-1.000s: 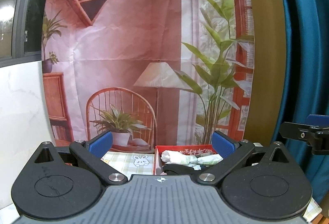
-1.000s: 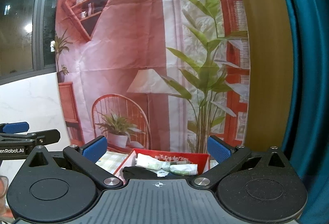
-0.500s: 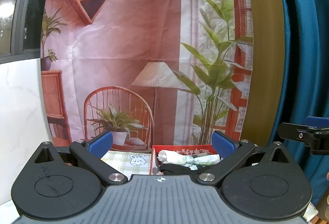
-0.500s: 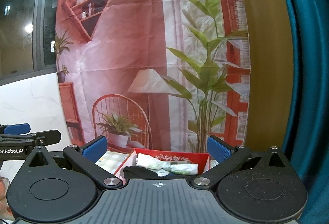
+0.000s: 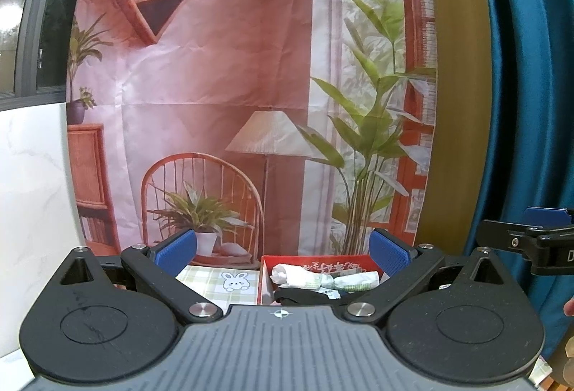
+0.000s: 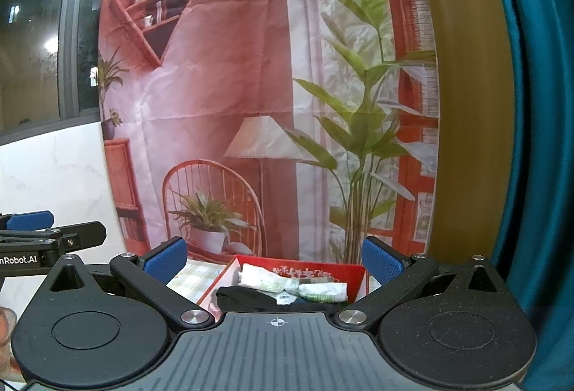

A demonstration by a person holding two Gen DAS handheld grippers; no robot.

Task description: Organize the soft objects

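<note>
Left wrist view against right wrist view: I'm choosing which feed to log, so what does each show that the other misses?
Only the left wrist view shows the bunny print on the checked cloth and the right gripper at its edge. Only the right wrist view shows the left gripper and wide dark windows. Both show the red box holding white rolled bundles and a black item.

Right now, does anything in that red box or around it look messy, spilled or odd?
Nothing stands out. The red box sits on the checked cloth, holding rolled pale cloths and a black item. Nothing has spilled outside it. Both grippers are open and empty.
</note>
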